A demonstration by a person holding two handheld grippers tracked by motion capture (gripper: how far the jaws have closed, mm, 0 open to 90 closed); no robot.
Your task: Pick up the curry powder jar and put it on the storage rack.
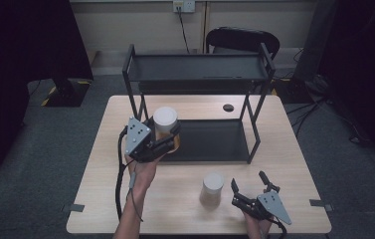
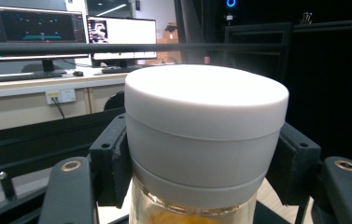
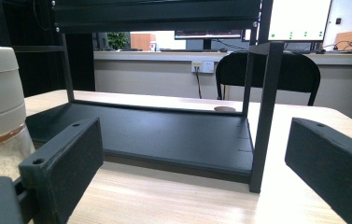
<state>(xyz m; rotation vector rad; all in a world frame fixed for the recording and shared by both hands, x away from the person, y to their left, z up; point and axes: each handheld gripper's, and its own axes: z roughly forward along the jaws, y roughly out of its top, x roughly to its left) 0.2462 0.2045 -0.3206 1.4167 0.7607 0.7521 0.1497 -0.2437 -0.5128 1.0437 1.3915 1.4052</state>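
Now the left gripper (image 1: pixel 166 135) clamps a white-lidded glass jar (image 1: pixel 165 121) at the black metal 2-tier shelf (image 1: pixel 210 142), while the right gripper (image 1: pixel 249 186) sits spread open beside a second white-lidded jar (image 1: pixel 213 188).

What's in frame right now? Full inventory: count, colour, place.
Rack: 1, black, two-tier, far half of table.
Table: 1, light wood, centre.
Held jar: 1, white lid, amber contents, at rack's left front, in left gripper.
Standing jar: 1, white lid, on table near front edge, left of right gripper.
Chair: 1, black, behind table.
Wall socket: 1, white, back wall.
Left gripper: black, jaws shut on held jar.
Right gripper: black, jaws open, front right of table.
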